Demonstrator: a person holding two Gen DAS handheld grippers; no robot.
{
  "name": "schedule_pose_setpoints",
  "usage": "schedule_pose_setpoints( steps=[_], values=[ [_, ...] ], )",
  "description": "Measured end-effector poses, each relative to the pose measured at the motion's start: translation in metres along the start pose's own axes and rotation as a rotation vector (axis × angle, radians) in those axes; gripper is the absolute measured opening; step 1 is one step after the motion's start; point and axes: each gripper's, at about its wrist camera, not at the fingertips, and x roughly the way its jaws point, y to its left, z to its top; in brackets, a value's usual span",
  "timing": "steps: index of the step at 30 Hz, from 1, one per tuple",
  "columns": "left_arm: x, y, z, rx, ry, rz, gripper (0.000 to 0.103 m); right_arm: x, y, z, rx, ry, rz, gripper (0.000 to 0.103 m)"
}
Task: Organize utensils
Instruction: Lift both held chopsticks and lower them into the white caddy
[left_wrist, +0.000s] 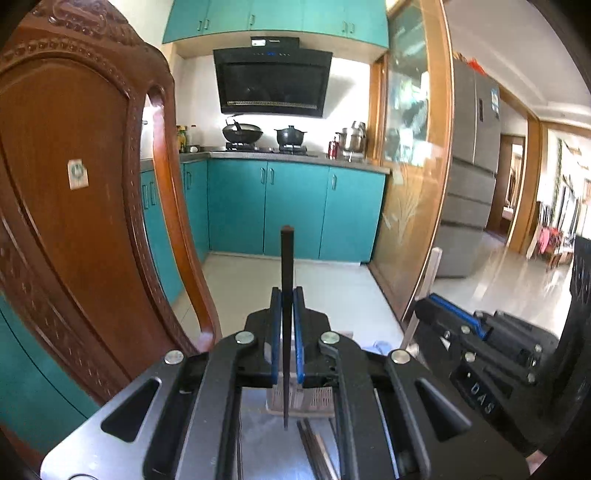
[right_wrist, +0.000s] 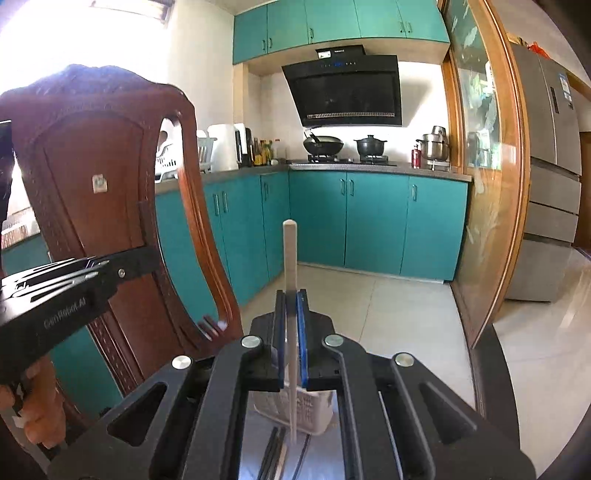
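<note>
- Left wrist view: the left gripper (left_wrist: 287, 332) squeezes a dark chopstick (left_wrist: 287, 295). The stick stands straight up, thin end down. The holder basket (left_wrist: 317, 400) sits right under it, with more chopsticks (left_wrist: 314, 446) lying flat nearby.
- Right wrist view: the right gripper (right_wrist: 291, 336) squeezes a pale chopstick (right_wrist: 290, 295), also straight up. The white basket (right_wrist: 314, 410) waits just below its tip, so I think it goes straight down.

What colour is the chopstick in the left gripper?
Black: the chopstick pinched in the left gripper shows best in the left wrist view.

carved wooden chair (left_wrist: 74, 177), teal cabinets (right_wrist: 373, 221), range hood (left_wrist: 273, 83), wok (right_wrist: 323, 144)
</note>
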Motion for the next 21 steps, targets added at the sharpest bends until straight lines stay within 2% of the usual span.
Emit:
schedule_pose_setpoints(
  steps=[7,12,16,21],
  values=[
    [0.015,0.009,0.023,-0.047,-0.034,-0.026,0.007,0.014,-0.004,0.019,0.038,-0.056,0.030,0.007],
    [0.029,0.020,0.029,-0.114,-0.066,-0.036,0.007,0.033,-0.019,0.028,0.099,-0.060,0.004,0.007],
    [0.044,0.026,0.031,-0.156,-0.065,-0.025,0.007,0.048,-0.035,0.031,0.150,-0.062,-0.013,0.007],
    [0.064,0.029,0.028,-0.184,-0.057,0.008,0.007,0.052,-0.063,0.030,0.262,-0.074,0.009,0.007]
  ],
)
